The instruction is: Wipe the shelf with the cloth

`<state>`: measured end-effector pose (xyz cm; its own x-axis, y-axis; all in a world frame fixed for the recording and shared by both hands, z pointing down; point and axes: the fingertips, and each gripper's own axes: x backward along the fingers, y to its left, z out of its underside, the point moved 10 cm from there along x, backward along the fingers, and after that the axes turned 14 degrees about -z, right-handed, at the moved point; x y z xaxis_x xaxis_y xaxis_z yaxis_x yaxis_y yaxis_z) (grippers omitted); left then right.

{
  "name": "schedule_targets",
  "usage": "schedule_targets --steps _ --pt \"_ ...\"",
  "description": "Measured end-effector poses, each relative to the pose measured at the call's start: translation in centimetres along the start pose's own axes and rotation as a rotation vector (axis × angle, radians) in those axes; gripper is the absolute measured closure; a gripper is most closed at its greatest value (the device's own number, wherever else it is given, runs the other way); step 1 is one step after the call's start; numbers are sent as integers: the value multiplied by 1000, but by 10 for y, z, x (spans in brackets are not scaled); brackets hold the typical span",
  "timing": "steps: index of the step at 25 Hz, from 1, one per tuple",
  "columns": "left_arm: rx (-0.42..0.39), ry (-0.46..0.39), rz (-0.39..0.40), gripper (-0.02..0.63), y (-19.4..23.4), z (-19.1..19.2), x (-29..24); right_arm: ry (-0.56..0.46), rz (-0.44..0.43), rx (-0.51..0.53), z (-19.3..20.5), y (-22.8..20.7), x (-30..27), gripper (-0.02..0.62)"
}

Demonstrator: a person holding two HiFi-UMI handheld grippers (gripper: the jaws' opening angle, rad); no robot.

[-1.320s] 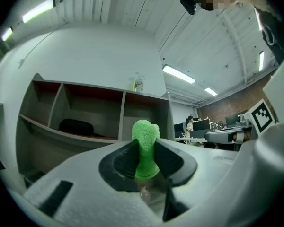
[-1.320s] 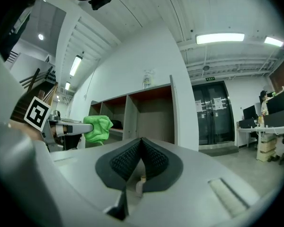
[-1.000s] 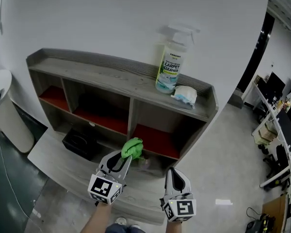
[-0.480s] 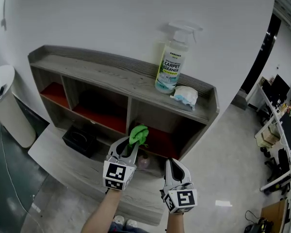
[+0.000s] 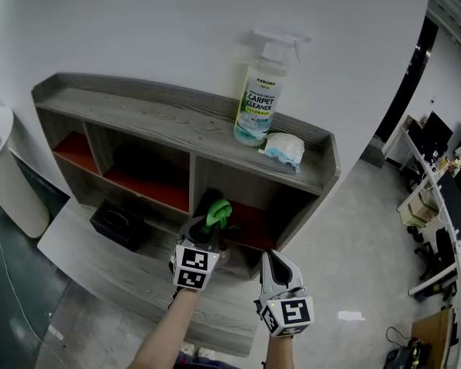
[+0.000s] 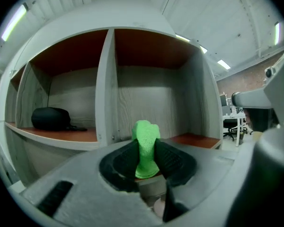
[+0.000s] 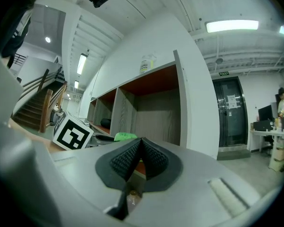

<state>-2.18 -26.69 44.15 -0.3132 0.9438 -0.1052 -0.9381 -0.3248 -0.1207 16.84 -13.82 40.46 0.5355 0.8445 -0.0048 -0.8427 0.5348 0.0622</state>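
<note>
The shelf carries spray bottle, white bundle.

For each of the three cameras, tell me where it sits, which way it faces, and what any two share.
Head view: on the person's head, steeply down at the shelf unit; left gripper and right gripper show.
Left gripper view: on the left gripper, facing the compartments; jaws clamp the green cloth.
Right gripper view: on the right gripper, low, facing the shelf unit; jaws together, empty.
Shared: all show the green cloth.
</note>
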Motion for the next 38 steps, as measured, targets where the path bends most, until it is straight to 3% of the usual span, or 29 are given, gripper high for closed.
schedule_targets --steps 21,28,38 --pt "7 41 363 520 -122 -11 -14 36 121 -17 9 -25 40 586" --pt "52 34 387 520 -129 -20 -11 40 135 -15 10 -28 47 586" --pt "73 -97 404 520 -124 -80 -18 31 144 -13 6 -34 51 586"
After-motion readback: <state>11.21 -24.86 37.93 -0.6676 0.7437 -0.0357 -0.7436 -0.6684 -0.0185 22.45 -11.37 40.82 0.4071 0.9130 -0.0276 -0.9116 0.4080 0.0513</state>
